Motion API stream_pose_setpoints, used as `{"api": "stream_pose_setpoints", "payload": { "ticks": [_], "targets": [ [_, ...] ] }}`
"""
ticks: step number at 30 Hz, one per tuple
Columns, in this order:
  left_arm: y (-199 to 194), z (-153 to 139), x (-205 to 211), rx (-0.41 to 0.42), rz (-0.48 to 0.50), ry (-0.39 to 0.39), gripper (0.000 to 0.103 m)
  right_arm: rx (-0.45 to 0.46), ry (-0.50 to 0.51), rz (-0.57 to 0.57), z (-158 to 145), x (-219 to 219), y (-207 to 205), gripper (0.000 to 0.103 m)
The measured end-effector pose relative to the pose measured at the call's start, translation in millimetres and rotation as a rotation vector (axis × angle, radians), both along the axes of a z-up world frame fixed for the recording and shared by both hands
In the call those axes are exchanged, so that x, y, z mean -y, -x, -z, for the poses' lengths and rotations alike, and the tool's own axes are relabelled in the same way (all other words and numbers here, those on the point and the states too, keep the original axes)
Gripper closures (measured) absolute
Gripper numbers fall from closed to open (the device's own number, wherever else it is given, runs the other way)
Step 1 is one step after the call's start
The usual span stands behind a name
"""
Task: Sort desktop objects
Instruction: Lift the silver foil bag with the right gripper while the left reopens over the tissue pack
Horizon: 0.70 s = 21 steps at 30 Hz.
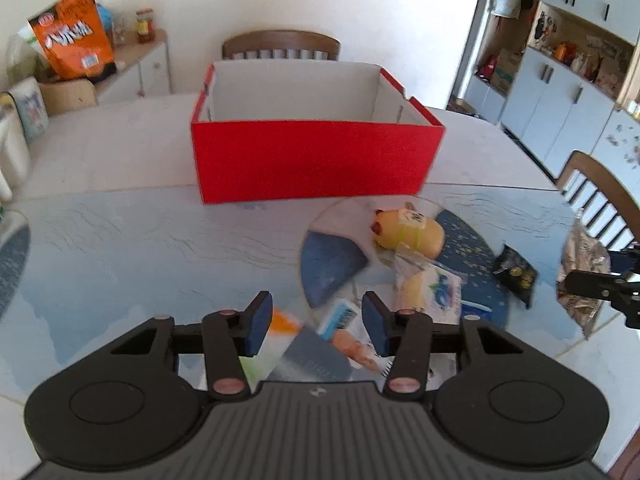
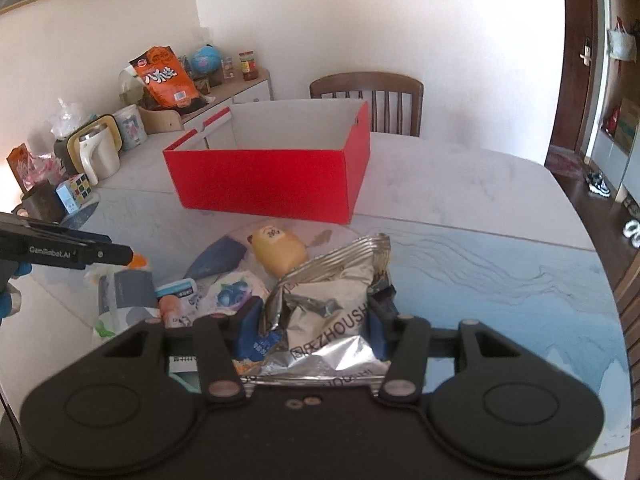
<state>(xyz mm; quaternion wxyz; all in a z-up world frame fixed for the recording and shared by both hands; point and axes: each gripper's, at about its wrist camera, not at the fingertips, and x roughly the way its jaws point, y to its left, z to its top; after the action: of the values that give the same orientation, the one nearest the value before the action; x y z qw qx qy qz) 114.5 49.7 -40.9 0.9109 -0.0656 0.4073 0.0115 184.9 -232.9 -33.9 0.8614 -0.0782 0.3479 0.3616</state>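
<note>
An open red box point(image 1: 316, 160) point(image 2: 260, 184) stands on the table beyond a pile of small packets. My left gripper point(image 1: 318, 324) point(image 2: 120, 255) hovers open over the near part of the pile; blurred packets and a grey booklet point(image 2: 132, 288) show through the gap, and no pad presses on them. My right gripper point(image 2: 316, 320) is shut on a crinkled silver snack bag point(image 2: 332, 300) point(image 1: 580, 280), lifted off the table at the right. A yellow packet point(image 1: 408, 232) point(image 2: 280, 252), a blueberry packet point(image 1: 436, 288) point(image 2: 232, 292) and a black sachet point(image 1: 516, 274) lie on a round glass plate point(image 1: 332, 216).
A wooden chair point(image 1: 280, 46) stands behind the box and another chair point(image 1: 600, 196) at the table's right edge. A kettle point(image 2: 96, 152), a puzzle cube point(image 2: 78, 190) and a dark mug point(image 2: 44, 200) crowd the table's left side. An orange bag point(image 2: 168, 76) sits on the sideboard.
</note>
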Motion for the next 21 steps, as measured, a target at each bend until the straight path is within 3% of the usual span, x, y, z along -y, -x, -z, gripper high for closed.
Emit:
{"api": "stream_pose_setpoints", "payload": {
  "ticks": [2, 4, 11, 16, 21],
  "targets": [
    [4.3, 2.0, 3.1, -0.005, 0.011, -0.04, 0.05, 0.002, 0.002, -0.003, -0.7, 0.1, 1.7, 0.05],
    [11.5, 5.4, 4.8, -0.002, 0.031, -0.055, 0.039, -0.004, -0.001, -0.006, -0.3, 0.7, 2.8, 0.05],
    [22.5, 19.7, -3.3, -0.01, 0.041, 0.017, 0.0, -0.026, 0.001, -0.011, 6.0, -2.3, 7.1, 0.05],
    [21.7, 29.8, -4.0, -0.043, 0.029, 0.025, 0.0, -0.031, 0.011, -0.012, 8.8, -4.1, 8.8, 0.05],
    [10.4, 50.5, -15.2, -0.136, -0.139, 0.083, 0.0, -0.033, 0.022, -0.011, 12.4, -4.9, 9.6, 0.05]
  ]
}}
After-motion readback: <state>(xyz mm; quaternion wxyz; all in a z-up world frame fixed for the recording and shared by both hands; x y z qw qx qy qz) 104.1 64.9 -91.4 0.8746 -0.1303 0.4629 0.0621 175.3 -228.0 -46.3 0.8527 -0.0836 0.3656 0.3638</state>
